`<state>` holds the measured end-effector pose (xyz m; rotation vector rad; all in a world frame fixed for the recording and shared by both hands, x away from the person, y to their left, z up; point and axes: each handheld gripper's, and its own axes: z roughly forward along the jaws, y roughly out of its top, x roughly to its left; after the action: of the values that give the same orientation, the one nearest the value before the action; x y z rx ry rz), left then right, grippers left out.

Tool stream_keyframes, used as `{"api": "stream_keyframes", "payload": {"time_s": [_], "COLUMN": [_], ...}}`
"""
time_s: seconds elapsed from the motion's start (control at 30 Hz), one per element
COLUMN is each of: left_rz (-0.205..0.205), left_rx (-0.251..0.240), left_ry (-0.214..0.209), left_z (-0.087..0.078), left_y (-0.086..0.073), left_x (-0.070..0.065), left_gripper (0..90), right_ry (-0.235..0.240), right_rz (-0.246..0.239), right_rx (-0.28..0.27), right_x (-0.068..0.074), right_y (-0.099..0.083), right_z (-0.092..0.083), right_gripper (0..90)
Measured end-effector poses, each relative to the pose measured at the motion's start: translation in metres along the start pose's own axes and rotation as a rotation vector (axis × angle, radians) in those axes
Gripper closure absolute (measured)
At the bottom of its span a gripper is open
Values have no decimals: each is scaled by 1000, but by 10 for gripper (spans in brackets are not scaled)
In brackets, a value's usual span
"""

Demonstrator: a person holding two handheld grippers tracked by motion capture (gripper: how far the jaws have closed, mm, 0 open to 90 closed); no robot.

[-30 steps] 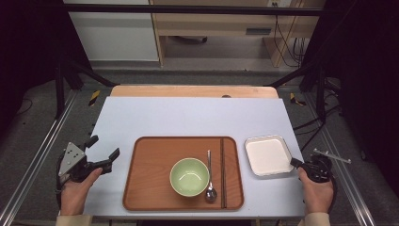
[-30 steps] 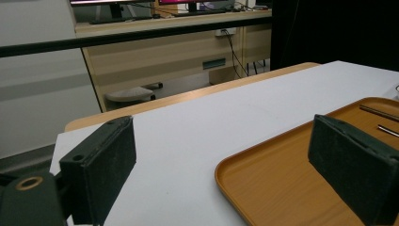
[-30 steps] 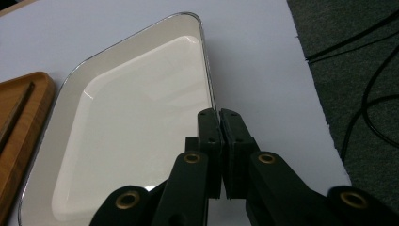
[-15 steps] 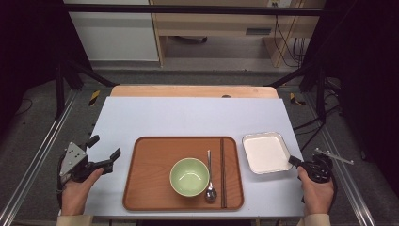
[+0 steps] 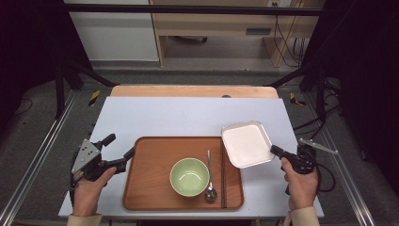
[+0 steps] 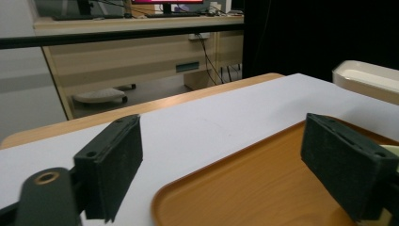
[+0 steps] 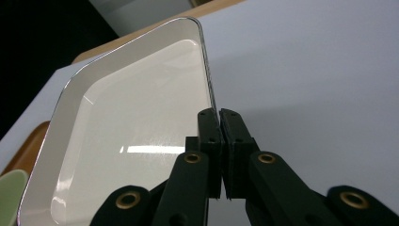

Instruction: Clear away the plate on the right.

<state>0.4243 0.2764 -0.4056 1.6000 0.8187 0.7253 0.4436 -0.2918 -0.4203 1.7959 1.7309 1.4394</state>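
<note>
At table's right, right gripper [image 5: 277, 151] was clamped on rim of white square dish [image 5: 246, 143], dish lifted, tilted, one edge over wooden tray [image 5: 146, 188]. Left gripper [image 5: 120, 151] sat at tray's left edge, jaws wide apart, just closing slightly, nothing between. Green bowl [image 5: 189, 176], spoon [image 5: 210, 188], chopsticks [image 5: 223, 174] lay on tray.

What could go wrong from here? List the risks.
1. The right gripper pinches the white dish only by its rim at one corner, so the dish could tip or slip out.
2. The dish overhangs the tray edge above the chopsticks and near the spoon; lowering it there might knock them.
3. The left gripper, open, sits close to the tray's corner and may nudge it.
</note>
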Motion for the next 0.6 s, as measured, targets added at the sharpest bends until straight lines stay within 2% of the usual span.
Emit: {"api": "stream_keyframes", "payload": {"time_s": [0.13, 0.3, 0.37, 0.4, 0.47, 0.6], "left_rz": [-11, 0, -16, -11, -7, -25], "left_rx": [7, 30, 39, 46, 66, 89], "left_ry": [-46, -99, -127, -134, -139, -157], "left_z": [9, 28, 37, 41, 50, 64], "left_y": [11, 23, 27, 28, 30, 36], "left_x": [-17, -42, -52, -56, -64, -78], "left_gripper": [156, 158, 160, 160, 161, 161], "right_ry": [39, 82, 85, 86, 98, 111], "right_rz": [-43, -78, -106, -114, -115, -109], "right_rx": [-7, 1, 1, 1, 0, -4], "right_x": [24, 49, 56, 60, 64, 71], "right_y": [10, 17, 17, 17, 15, 12], "right_z": [13, 29, 35, 37, 40, 43], "right_gripper": [884, 884, 884, 884, 884, 884]}}
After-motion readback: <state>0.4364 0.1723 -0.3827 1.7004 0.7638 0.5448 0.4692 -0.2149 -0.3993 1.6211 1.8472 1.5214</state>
